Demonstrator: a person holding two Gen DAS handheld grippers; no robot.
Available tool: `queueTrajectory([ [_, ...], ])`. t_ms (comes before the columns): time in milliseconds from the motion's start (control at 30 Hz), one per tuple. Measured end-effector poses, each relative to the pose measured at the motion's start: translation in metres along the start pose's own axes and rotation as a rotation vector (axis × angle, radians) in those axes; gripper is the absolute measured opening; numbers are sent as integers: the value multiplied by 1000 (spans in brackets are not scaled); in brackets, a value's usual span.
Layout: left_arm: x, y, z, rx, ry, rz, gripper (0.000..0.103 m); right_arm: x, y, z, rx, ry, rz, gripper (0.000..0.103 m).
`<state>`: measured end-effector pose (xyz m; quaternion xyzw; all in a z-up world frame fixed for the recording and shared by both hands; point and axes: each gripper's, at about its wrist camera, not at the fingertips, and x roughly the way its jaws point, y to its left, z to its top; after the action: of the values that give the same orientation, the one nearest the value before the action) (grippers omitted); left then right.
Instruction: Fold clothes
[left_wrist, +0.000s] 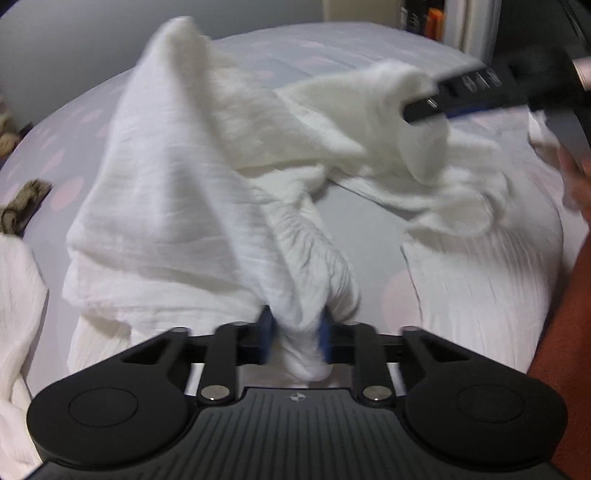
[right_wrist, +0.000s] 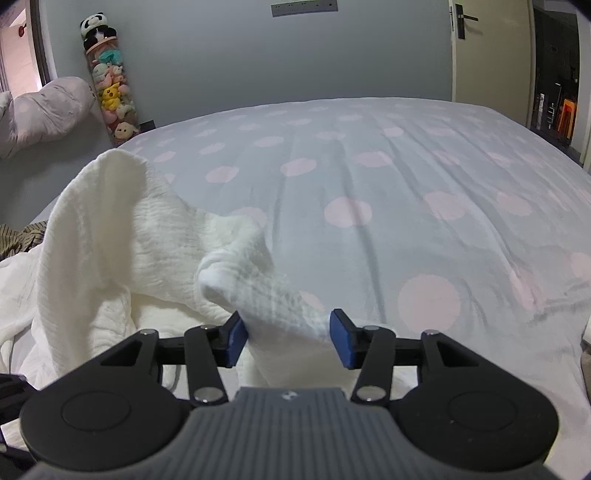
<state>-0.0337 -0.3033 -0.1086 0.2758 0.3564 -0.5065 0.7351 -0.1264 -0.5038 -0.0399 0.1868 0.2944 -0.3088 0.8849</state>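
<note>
The white garment (left_wrist: 177, 177) is crinkled, gauzy cotton-like cloth, matt, with fine ridges. The bedsheet (right_wrist: 388, 177), at 12 o'clock from it in the right wrist view, is smooth matt fabric printed with pale pink dots. Both the left gripper (left_wrist: 295, 332) and the right gripper (right_wrist: 288, 334) are matt black plastic with shiny metal pivot pins, ribbed grey housings and blue rubbery pads (right_wrist: 341, 338).

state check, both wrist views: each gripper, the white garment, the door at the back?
left gripper: shut on a bunched fold of the white garment
right gripper: jaws apart, garment fabric between the pads, not clearly pinched
white garment: unfolded, crumpled, partly lifted off the bed
bed: dotted sheet, lightly wrinkled
door: looks open, dark room showing beside it
</note>
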Motion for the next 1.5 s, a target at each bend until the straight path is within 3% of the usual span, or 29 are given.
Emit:
queueTrajectory([
  [267,-69,73,10,-331,-276,31,4,-22,-8,-1,47,-131,-37,52],
  [367,-85,106,18,-399,-316,67,4,-27,-3,-1,18,-161,-17,53],
  [500,-88,134,24,-413,-338,102,4,-30,16,0,-88,-187,4,53],
  [800,-61,159,21,-502,-336,77,4,-18,101,-9,-525,-131,192,62],
  [1000,-46,174,14,-566,-326,-26,4,-1,167,-12,-723,-160,266,62],
  [1133,-39,175,14,-559,-317,-78,4,15,201,-11,-858,-207,242,59],
  [1333,-37,170,16,-513,-334,-147,4,37,237,-12,-1040,-250,209,45],
  [1500,-39,164,18,-483,-354,-206,4,37,237,-9,-1071,-274,157,24],
])
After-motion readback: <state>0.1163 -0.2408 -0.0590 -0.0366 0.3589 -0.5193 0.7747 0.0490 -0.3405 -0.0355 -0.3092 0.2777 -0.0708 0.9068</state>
